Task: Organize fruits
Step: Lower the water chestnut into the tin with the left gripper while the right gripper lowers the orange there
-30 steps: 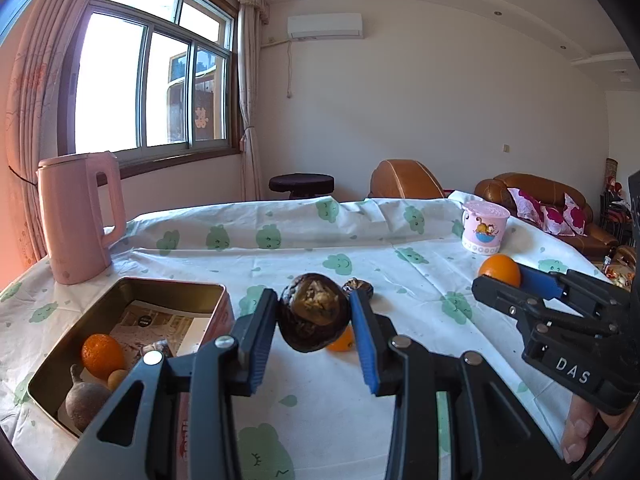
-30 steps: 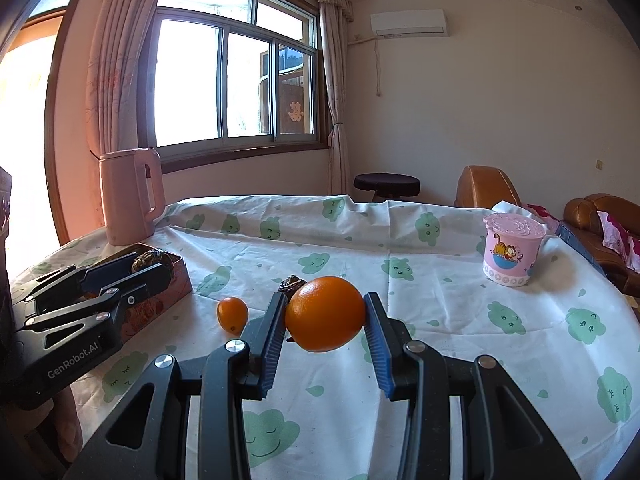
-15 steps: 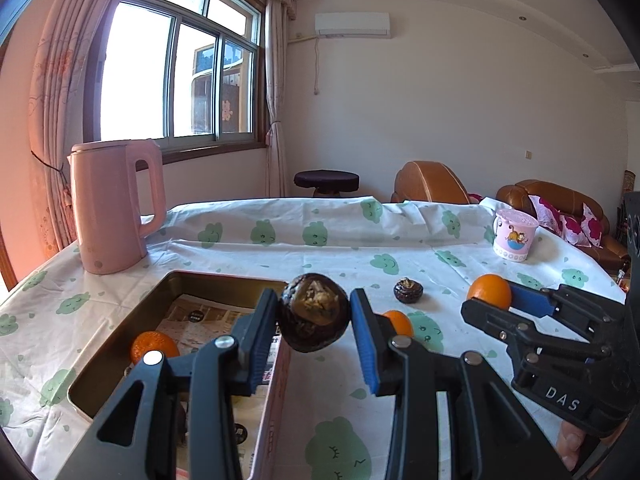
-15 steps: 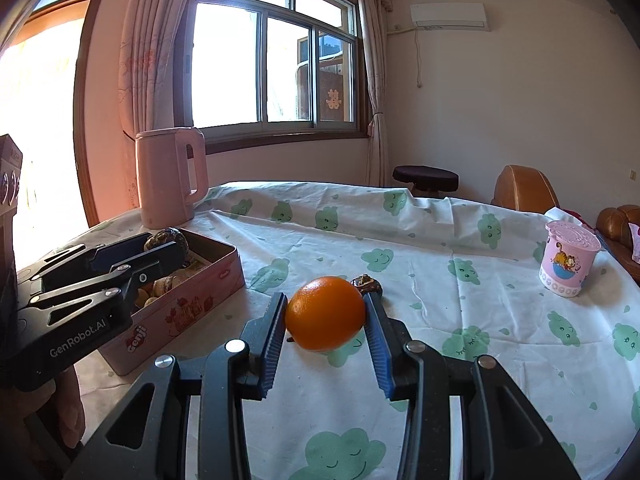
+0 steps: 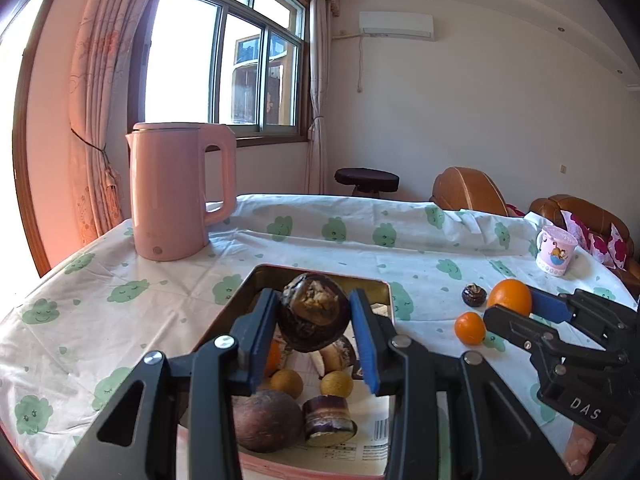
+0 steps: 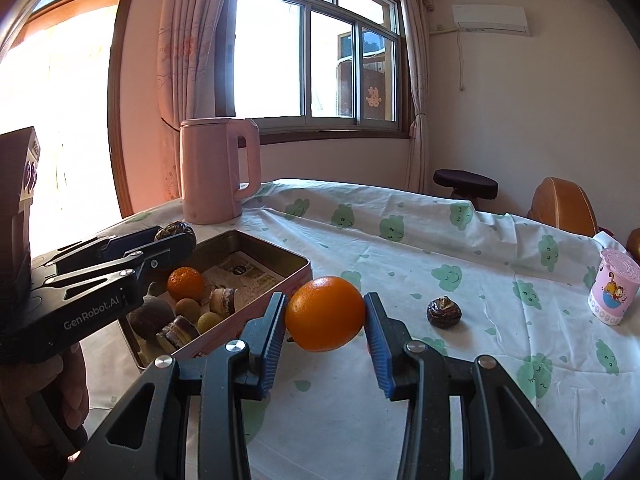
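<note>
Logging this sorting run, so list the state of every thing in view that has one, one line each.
left gripper: shut on dark fruit, held above the tin.
right gripper: shut on large orange, held off the table.
tin: open, no lid, partly filled with fruit.
small orange: loose on the tablecloth.
small dark fruit: loose on the tablecloth.
pink kettle: upright, lid shut.
pink cup: upright, lidded.

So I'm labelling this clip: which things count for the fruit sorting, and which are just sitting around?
Part of the job:
- tin box holding sorted fruit
- dark fruit in the left claw
- big orange in the right claw
- small orange and dark chestnut, loose on the cloth

Just lying about:
- pink kettle
- pink cup
- stool
</note>
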### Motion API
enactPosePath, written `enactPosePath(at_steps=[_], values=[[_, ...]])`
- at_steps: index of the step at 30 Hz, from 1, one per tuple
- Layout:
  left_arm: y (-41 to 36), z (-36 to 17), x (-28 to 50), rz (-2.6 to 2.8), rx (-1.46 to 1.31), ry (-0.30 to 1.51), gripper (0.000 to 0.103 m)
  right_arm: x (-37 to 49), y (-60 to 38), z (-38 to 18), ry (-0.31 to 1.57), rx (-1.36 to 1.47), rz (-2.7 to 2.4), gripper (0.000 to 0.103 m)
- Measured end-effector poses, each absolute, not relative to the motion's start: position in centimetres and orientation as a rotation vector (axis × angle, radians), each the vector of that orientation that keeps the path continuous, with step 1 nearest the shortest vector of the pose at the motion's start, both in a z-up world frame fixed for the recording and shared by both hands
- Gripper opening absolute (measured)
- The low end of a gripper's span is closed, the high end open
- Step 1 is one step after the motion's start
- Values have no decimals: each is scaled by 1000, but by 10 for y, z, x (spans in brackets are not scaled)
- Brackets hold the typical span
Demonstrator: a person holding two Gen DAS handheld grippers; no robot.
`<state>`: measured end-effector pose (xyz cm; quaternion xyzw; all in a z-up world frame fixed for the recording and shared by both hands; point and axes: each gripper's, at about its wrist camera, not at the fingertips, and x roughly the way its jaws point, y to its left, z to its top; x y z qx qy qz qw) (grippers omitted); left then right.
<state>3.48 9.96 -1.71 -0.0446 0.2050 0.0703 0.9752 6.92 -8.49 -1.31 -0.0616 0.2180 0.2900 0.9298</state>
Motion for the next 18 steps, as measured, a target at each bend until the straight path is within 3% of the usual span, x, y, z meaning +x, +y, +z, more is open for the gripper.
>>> enactPosePath(at_steps=[18], values=[[152,-31,28,247,-120,485,39,60,-14,-18,450,-189,742,41]])
